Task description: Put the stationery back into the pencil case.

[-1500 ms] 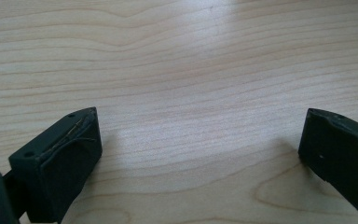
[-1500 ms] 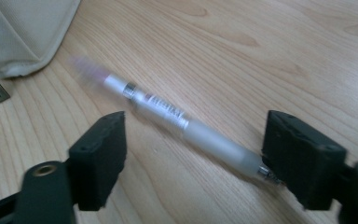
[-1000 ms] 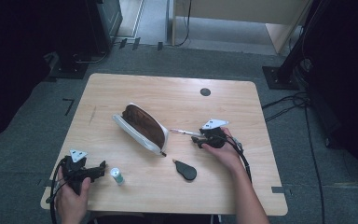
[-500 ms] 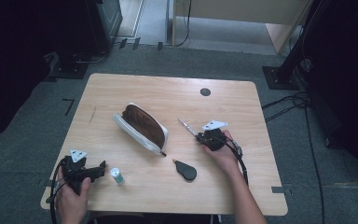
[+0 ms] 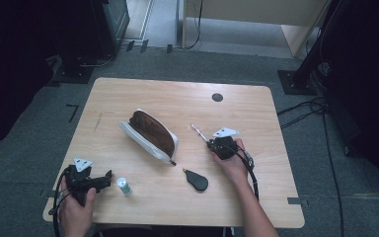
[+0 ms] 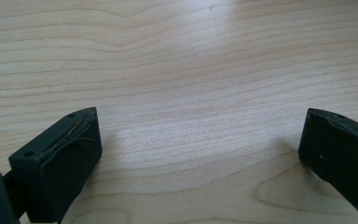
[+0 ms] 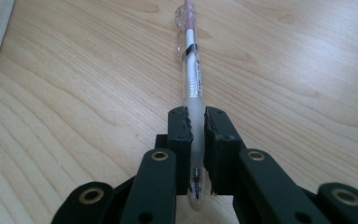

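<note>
While clamped near its tip by right gripper (image 7: 195,122), slim clear plastic pen (image 7: 191,70): light, stiff, slippery; left gripper (image 6: 200,144) wide open, empty.

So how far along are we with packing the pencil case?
Done: the pencil case lies open on the table. In hand: the right gripper has just been closing and now clamps the pen by its grip end. Left: likely carrying the pen into the case. The small bottle and dark flat piece lie outside; the left gripper is open.

Right tool (image 7: 195,122) jaws just closed on pen (image 7: 192,70); pen swung toward far-left.
</note>
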The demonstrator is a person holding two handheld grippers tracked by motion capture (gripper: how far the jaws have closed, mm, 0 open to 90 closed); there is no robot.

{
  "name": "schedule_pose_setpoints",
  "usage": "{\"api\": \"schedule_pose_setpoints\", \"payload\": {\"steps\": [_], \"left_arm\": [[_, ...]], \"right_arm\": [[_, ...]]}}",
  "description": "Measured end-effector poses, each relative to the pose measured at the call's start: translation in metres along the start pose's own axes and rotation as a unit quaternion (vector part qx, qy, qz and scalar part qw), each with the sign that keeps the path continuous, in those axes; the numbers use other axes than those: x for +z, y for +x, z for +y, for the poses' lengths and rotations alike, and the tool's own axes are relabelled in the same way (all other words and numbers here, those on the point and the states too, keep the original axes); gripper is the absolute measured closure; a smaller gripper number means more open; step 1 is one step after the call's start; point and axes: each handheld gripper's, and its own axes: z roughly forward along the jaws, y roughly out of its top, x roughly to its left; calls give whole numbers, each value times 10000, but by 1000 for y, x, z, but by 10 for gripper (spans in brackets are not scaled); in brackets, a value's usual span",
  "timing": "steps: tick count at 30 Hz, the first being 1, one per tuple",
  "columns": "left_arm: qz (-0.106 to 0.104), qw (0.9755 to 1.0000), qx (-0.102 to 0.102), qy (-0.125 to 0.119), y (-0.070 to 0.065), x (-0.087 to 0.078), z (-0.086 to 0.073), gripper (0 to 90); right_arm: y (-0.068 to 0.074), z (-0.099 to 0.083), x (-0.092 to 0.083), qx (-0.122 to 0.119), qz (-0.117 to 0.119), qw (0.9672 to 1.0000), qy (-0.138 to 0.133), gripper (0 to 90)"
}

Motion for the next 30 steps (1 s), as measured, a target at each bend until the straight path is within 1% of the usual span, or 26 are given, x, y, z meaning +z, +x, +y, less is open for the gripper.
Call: {"api": "schedule_pose_setpoints", "payload": {"steps": [3,5,6,8,10,13,15,16,20,23,30], "left_arm": [[3,10000,2,0,0,0,0,0],[0,10000,5,0,0,0,0,0],[1,10000,1,0,0,0,0,0],[1,10000,1,1,0,0,0,0],[0,10000,0,0,0,0,0,0],[2,10000,1,0,0,0,0,0],[0,10000,0,0,0,0,0,0],[1,10000,1,0,0,0,0,0],[0,10000,-2,-1,0,0,0,0],[0,10000,0,0,0,0,0,0],[4,10000,3,2,0,0,0,0]], "right_arm": [[0,0,-1,181,-17,9998,-91,820],[0,2,-5,200,-20,9996,-185,821],[1,3,-7,268,2,9994,-201,821],[3,8,-13,302,29,9990,-330,821],[7,14,-20,312,112,9985,-435,821],[14,21,-29,283,168,9978,-574,820],[19,28,-36,305,219,9969,-686,821],[22,31,-39,341,261,9964,-729,821],[32,42,-50,313,332,9953,-857,821],[41,49,-56,256,399,9944,-945,820],[59,66,-66,250,526,9917,-1149,820]]}}
